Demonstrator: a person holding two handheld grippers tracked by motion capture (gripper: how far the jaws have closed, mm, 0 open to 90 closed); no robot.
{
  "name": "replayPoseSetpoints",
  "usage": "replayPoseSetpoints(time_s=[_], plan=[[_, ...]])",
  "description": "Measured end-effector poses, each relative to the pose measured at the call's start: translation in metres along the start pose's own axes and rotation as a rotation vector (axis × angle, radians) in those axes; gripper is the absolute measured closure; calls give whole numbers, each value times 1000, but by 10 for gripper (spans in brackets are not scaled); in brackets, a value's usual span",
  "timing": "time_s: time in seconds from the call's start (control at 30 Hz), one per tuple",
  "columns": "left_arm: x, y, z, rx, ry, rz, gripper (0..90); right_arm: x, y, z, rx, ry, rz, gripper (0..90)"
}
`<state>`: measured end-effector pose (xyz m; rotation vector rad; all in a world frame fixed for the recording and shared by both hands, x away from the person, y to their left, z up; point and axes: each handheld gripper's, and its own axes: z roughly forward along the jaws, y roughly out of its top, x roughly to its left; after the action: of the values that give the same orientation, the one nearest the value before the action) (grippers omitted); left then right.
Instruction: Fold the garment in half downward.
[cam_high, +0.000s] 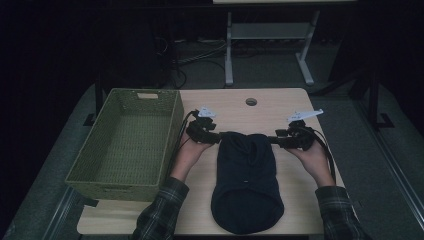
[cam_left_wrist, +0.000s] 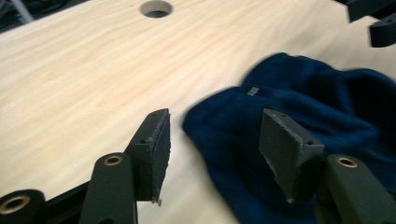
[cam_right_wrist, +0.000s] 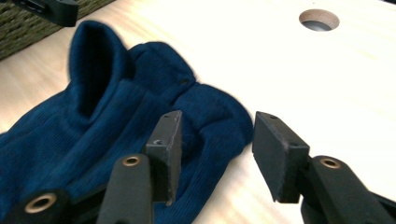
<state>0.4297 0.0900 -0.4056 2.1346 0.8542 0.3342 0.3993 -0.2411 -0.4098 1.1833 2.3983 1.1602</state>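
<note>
High view: both forearms (plaid sleeves) enter from the bottom edge, palms turned inward, each hand level with the far end of a dark blue knit garment (cam_high: 247, 182) lying flat on the wooden table (cam_high: 280, 107). Left gripper (cam_high: 216, 137) and right gripper (cam_high: 274, 140) point toward each other at its top corners. Left gripper view: jaws apart, straddling the cloth edge without pressing. Right gripper view: jaws apart over the opposite corner. A green woven basket (cam_high: 125, 145) sits at the table's left

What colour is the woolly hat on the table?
Dark navy blue hat; the right gripper view shows it best.
</note>
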Motion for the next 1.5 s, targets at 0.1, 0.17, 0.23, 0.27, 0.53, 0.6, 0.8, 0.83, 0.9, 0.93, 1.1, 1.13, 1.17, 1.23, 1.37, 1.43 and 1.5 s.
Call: replayPoseSetpoints(time_s=[0.1,0.17,0.23,0.27,0.53,0.6,0.8,0.83,0.9,0.93,1.1,1.13,1.17,1.23,1.37,1.43,1.5], plan=[[8,3,12,3,10,-30,433,-9,9,10,2,-8,13,527],[13,2,22,17,14,-40,433,-14,14,17,11,-21,25,532],[17,0,31,31,15,-62,432,-18,15,24,-5,-33,35,542],[20,-2,37,43,10,-74,430,-20,15,28,12,-28,47,535],[28,-15,57,62,-10,-129,408,-30,12,53,55,-27,81,530],[28,-15,58,58,-8,-120,402,-30,10,56,64,-18,87,528],[28,-11,57,47,-10,-102,388,-28,4,69,119,-21,70,524],[28,-10,57,40,-15,-100,388,-27,2,71,133,-27,64,528],[27,-8,57,42,-15,-95,388,-27,0,74,141,-25,63,540],[27,-6,59,53,-25,-87,387,-27,0,74,141,-22,67,547],[23,-4,70,81,-44,-79,394,-23,0,76,149,-28,53,588],[22,-4,71,83,-49,-79,396,-23,0,76,151,-31,51,582],[21,-4,73,92,-51,-65,403,-23,0,76,151,-33,50,570],[19,-4,76,107,-49,-52,416,-25,0,74,143,-24,64,545],[17,-5,78,126,-53,-31,444,-31,0,65,122,-14,82,542],[16,-6,80,133,-57,-32,467,-33,0,64,122,-11,88,539],[16,-6,80,136,-65,-26,497,-33,-1,65,122,-8,91,539]])
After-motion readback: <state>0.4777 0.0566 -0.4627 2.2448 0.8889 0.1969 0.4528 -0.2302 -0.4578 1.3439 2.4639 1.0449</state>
